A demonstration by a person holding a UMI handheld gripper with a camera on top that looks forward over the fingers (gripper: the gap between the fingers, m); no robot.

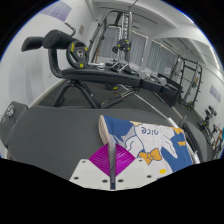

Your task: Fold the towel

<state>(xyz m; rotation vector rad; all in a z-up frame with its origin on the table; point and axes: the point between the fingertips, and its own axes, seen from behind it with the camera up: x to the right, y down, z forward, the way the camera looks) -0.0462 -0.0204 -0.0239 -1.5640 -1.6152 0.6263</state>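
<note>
- Gripper (112, 166) was clamped tight on cartoon-print towel (150, 142), pink pads (106, 157) together on its edge.
- Towel lay on dark table (55, 125).
- Gym equipment (75, 55) stood beyond.

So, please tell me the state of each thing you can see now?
hand-held gripper: fingers shut on the towel's edge.
cartoon-print towel: lying on the table, one corner pinched and lifted, not yet folded.
dark table: bears the towel.
exercise machine: idle, behind the table.
</note>
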